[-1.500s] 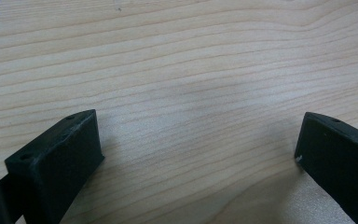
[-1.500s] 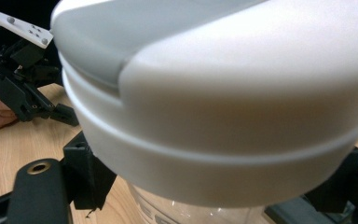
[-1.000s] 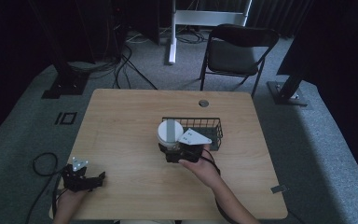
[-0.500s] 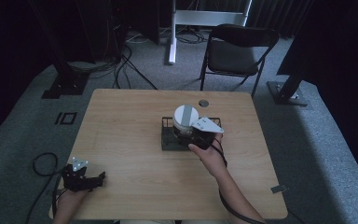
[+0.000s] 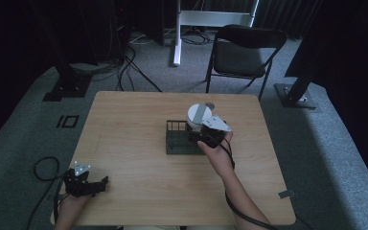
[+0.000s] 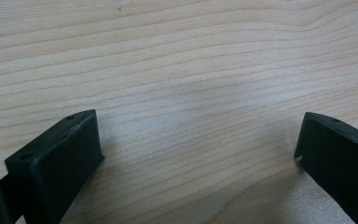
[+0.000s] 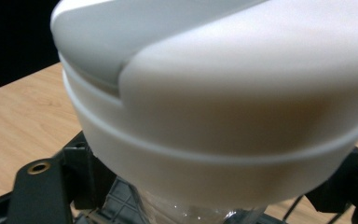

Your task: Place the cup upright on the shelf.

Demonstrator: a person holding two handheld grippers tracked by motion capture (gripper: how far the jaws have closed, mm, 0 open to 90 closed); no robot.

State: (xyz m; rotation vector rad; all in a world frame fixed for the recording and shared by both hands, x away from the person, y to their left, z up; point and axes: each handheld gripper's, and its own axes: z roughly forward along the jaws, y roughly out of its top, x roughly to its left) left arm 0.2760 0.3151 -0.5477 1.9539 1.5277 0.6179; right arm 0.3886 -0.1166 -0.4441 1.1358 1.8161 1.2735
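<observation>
A clear container with a wide white lid hangs over the right part of a black wire basket in the middle of the table. My right gripper is shut on it just below the lid. In the right gripper view the white lid looms close, the clear body shows beneath it, and my right gripper has one black jaw at each side of it. My left gripper rests at the table's near left corner. Seen from its own camera, the left gripper is open over bare wood.
The wooden table has open surface left of the basket and along the front. A small round dark spot lies near the far edge. A black folding chair stands behind the table, with stands and cables on the floor.
My right gripper has carried the white-lidded container from the basket's left end up and toward the far right. The left gripper has stayed put.
</observation>
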